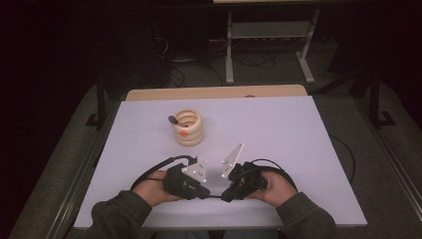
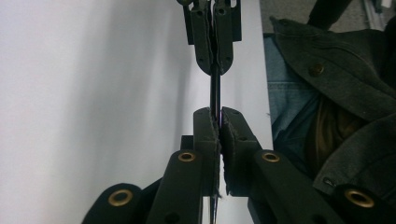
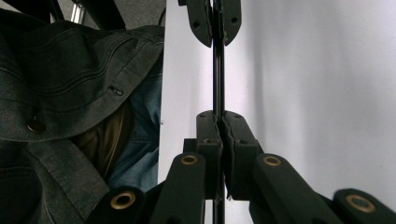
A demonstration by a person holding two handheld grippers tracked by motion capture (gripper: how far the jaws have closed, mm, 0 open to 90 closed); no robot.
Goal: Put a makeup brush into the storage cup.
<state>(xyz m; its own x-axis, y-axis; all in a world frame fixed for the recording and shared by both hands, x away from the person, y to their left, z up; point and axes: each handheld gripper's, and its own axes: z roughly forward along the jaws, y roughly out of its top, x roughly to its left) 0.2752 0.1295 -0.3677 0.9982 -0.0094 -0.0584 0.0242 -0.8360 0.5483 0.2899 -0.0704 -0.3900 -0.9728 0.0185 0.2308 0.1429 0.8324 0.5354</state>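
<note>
Left gripper: jaws pinching 1 end of a thin black strap, frame centre.
Right gripper: pinching the other end.
Risk: pulling apart could slip the taut strap free.

Thin black cable taut between both tools.

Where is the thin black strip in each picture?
High view: strip low in the middle, stretched between left gripper and right gripper.
Left gripper view: upright in the middle, running up from the jaws.
Right gripper view: the same, upright in the middle.
Shared landmark: the white table.
</note>
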